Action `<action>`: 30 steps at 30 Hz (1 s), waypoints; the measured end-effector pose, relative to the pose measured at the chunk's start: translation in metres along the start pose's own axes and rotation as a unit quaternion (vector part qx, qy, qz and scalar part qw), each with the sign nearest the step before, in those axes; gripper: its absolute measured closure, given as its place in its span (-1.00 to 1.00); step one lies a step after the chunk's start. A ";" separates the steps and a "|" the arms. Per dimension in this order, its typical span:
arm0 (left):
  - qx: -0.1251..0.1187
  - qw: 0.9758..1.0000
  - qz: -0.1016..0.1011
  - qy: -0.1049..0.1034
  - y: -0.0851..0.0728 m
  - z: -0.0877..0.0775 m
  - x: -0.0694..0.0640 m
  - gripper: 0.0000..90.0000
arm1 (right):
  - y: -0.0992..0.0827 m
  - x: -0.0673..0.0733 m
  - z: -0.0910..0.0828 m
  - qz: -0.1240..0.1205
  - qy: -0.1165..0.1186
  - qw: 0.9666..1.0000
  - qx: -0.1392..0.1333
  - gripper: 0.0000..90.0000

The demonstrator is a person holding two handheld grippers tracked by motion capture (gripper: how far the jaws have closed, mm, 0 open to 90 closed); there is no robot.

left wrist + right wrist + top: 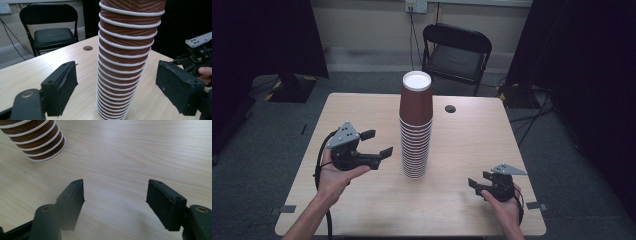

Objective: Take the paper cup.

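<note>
One wooden table [472, 150] carries a tall stack of brown paper cups [416, 125], upside down at its middle so it stands steady. Just left of it, the left gripper [378, 142] spreads its jaws wide, lined up either side of the stack, probably to clamp it. Well apart, the right gripper [479, 179] waits near the table's edge, jaws wide and empty.

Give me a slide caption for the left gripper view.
Open left gripper faces a tall stack of brown paper cups on a wooden table.
</note>
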State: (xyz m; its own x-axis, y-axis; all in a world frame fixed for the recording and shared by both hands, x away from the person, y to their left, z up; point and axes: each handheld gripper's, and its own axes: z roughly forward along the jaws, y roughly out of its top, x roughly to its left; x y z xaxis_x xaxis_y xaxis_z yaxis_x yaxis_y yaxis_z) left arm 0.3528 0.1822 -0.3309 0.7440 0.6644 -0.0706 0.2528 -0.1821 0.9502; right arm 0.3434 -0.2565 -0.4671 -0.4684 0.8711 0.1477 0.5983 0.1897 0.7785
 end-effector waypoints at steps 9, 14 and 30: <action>0.000 1.000 0.024 -0.019 0.024 0.002 -0.011 -0.61 | 0.000 0.001 0.000 -0.001 0.005 1.000 -0.003 -0.33; -0.014 1.000 0.005 -0.027 0.040 0.005 -0.008 -0.61 | 0.000 0.001 0.000 0.000 0.004 1.000 -0.001 -0.33; -0.032 0.999 0.025 -0.032 0.079 0.020 -0.016 -0.62 | 0.001 0.003 -0.002 -0.008 0.010 1.000 -0.019 -0.37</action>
State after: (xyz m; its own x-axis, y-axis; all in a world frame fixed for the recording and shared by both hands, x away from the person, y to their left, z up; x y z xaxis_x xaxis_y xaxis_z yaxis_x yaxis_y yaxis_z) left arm 0.3729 0.1429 -0.2610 0.7936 0.6071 -0.0402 0.1758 -0.1656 0.9704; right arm 0.3411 -0.2550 -0.4648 -0.4899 0.8593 0.1471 0.5661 0.1852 0.8033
